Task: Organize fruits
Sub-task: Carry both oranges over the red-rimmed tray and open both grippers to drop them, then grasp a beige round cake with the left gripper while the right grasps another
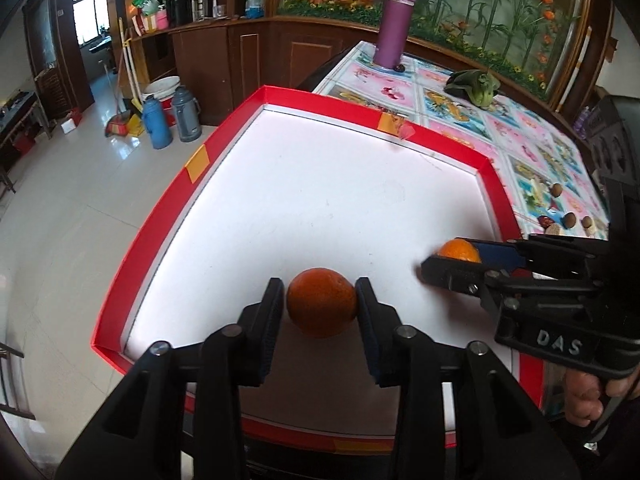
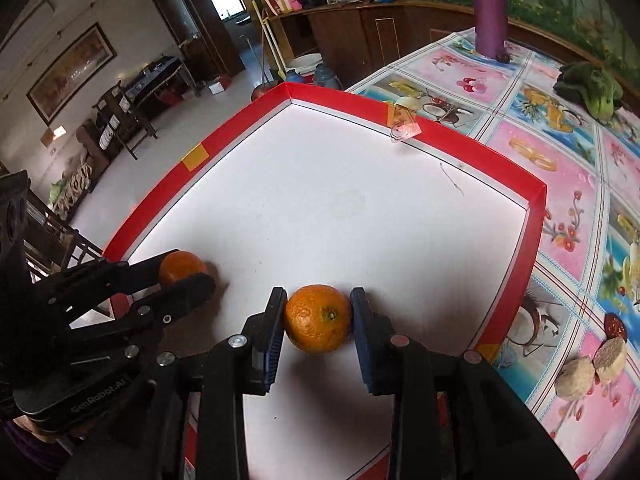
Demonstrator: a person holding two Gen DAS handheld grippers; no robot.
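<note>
My left gripper [image 1: 319, 286] is shut on a dark orange [image 1: 321, 310], held low over the near part of the white floor of a red-rimmed tray [image 1: 280, 96]. To its right, my right gripper [image 1: 448, 252] is shut on a second orange [image 1: 459, 249] near the tray's right wall. In the right wrist view, the right gripper [image 2: 318, 294] clamps its orange [image 2: 319, 320] by the sides, stem end facing the camera. The left gripper [image 2: 192, 268] with its orange [image 2: 180, 265] sits by the tray's [image 2: 440, 132] left wall.
The tray lies on a table with a flowered cloth [image 2: 560, 184]. On the cloth stand a purple bottle [image 1: 394, 24], a green leafy vegetable [image 1: 478, 86], several small nuts [image 1: 570, 220] and two round pale cakes [image 2: 592, 364]. Thermos flasks [image 1: 160, 122] stand on the floor at left.
</note>
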